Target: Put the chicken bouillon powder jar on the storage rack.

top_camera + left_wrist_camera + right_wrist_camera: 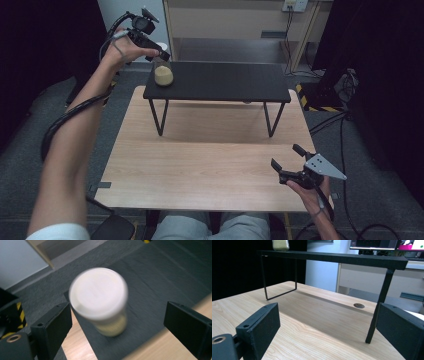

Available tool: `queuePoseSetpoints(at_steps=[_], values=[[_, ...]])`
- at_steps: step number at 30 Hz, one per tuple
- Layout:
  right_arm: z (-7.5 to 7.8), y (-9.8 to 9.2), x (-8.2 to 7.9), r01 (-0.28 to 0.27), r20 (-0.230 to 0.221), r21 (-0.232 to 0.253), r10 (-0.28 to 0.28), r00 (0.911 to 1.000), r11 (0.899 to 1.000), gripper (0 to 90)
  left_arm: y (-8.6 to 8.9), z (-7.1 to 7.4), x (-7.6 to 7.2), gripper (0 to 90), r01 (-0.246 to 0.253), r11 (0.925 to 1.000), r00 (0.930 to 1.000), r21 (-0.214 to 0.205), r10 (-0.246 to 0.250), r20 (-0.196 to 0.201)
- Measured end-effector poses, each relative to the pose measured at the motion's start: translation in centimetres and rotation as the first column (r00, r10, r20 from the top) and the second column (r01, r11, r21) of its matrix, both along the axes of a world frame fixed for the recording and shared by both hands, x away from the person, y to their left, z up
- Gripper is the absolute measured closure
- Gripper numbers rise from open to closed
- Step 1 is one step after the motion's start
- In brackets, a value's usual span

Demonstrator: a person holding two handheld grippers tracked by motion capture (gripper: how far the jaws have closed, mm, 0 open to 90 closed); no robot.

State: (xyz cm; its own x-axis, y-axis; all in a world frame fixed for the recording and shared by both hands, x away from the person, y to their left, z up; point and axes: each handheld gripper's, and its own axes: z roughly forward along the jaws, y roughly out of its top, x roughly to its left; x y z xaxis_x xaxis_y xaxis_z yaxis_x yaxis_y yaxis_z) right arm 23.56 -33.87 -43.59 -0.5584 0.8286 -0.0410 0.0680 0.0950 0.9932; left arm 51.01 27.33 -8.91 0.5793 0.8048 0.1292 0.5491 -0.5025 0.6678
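A clear jar (163,75) with a white lid and pale yellow grains inside stands upright on the left end of a black raised shelf (225,80). My left gripper (159,54) hovers just above the jar, pointing down. In the left gripper view the jar (98,293) sits between the jaws with a gap on each side, so this gripper (117,312) is open and holds nothing. My right gripper (285,156) hangs open over the table's near right corner with nothing in it. In the right gripper view, this gripper (327,315) faces the shelf (332,257), with the jar (280,244) at the shelf's far end.
The shelf stands on thin black wire legs (159,117) at the back of a light wooden table (200,165). Behind the table are a wooden cabinet (225,25) and cables (345,85) on the grey floor. Dark curtains close off both sides.
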Motion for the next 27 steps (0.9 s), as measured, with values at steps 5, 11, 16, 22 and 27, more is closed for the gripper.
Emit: queuePoseSetpoints(at_steps=[5, 11, 16, 22, 27], values=[[0.1, 0.2, -0.1, -0.015, 0.013, -0.002, 0.015, 0.9998, 1.0, 5.6, 0.8, 0.4, -4.7, 7.1, 0.075, 0.9972, 0.9966, 0.004, -0.075, 0.035], [0.1, 0.4, -0.1, -0.021, 0.014, -0.003, 0.021, 0.9997, 1.0, 5.6, 1.7, 0.2, -9.4, 7.1, 0.147, 0.9891, 0.9876, 0.008, -0.147, 0.054], [0.2, 0.4, -0.2, -0.017, 0.018, -0.005, 0.017, 0.9997, 1.0, 5.7, 3.2, -0.7, -12.9, 7.2, 0.188, 0.9799, 0.9792, -0.068, -0.181, 0.092], [0.2, 0.6, -0.2, -0.02, 0.019, -0.01, 0.02, 0.9996, 1.0, 5.7, 4.3, -1.9, -15.9, 7.2, 0.232, 0.9605, 0.9683, -0.154, -0.213, 0.131], [0.2, 0.7, -0.1, -0.022, 0.021, -0.014, 0.022, 0.9995, 1.0, 5.7, 4.4, -2.3, -17.2, 7.2, 0.254, 0.9559, 0.9627, -0.148, -0.235, 0.134]])
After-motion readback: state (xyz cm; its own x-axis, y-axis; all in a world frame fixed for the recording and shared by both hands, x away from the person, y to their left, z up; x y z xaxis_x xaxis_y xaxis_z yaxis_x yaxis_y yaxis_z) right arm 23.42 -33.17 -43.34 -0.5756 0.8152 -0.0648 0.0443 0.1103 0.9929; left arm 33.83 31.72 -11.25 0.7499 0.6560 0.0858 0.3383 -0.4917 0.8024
